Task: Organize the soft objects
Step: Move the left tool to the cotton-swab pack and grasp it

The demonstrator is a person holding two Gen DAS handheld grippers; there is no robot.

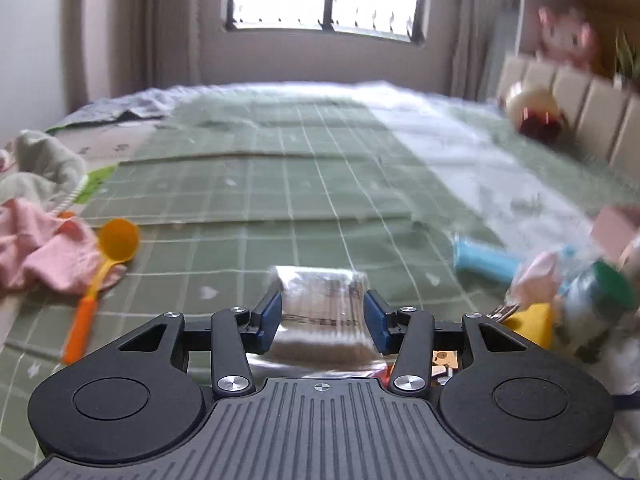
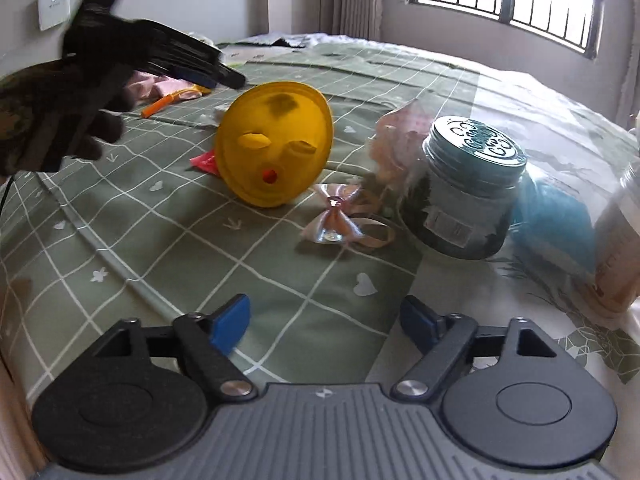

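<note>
My left gripper is shut on a clear plastic packet of cotton swabs and holds it above the green checked bedspread. My right gripper is open and empty, low over the bedspread. Ahead of it lie a pink satin bow, a yellow face-shaped plastic lid, a glass jar with a teal lid and a blue soft item in clear wrap. The left gripper, blurred, shows at the upper left in the right wrist view.
A pink cloth, a pale green garment and an orange-yellow spoon lie at the left. A blue roll and green-lidded jar lie right. A plush toy leans on the headboard.
</note>
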